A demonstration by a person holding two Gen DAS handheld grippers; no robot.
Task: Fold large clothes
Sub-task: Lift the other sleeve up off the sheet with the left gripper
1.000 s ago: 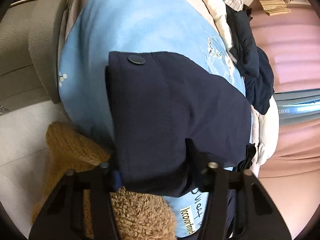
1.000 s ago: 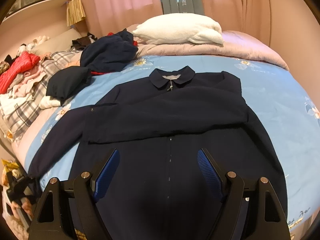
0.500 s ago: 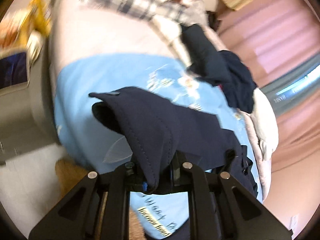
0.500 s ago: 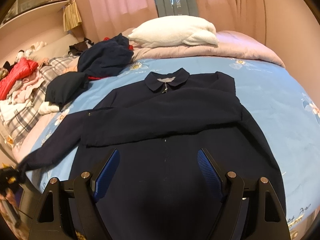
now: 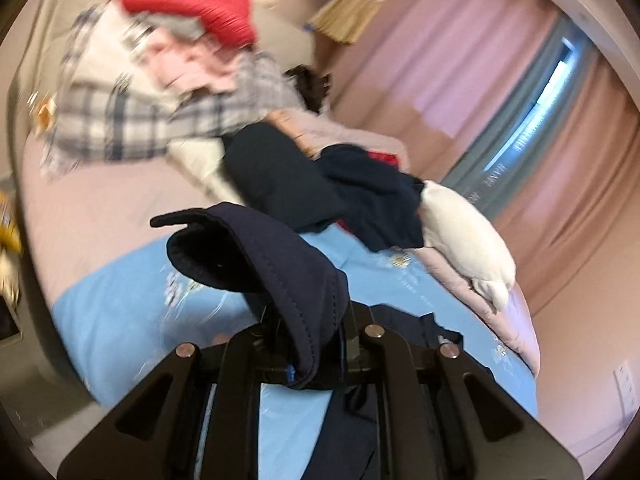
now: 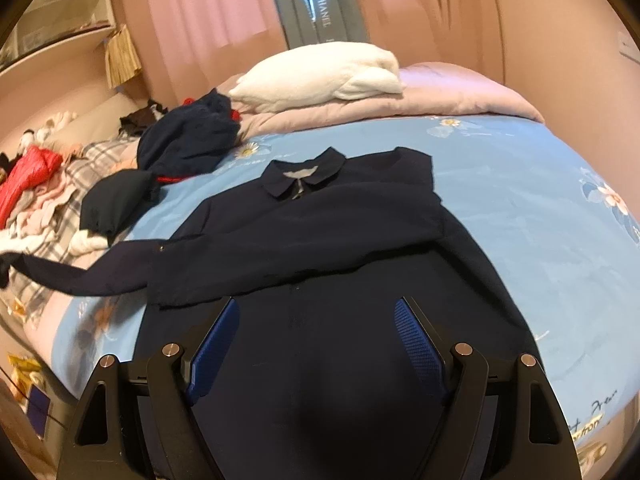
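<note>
Navy jacket (image 6: 320,248) lies flat on the bed (image 6: 520,184); we see one sleeve folded across. Left gripper (image 5: 316,344) jaws clenched on the left cuff (image 5: 256,256), seemingly lifted. Right gripper (image 6: 316,344) jaws released. Body unfolded.

A navy collared jacket (image 6: 320,240) lies front-up and zipped, beyond the right gripper's fingers (image 6: 420,352), one sleeve folded across its chest. The other sleeve's cuff (image 5: 260,264) hangs pinched between the left gripper's fingers (image 5: 376,344).

Bed (image 6: 500,184) with blue floral sheet, navy jacket (image 6: 320,240) spread flat, white pillow (image 6: 320,74), heaped clothes (image 6: 48,196) along left side
</note>
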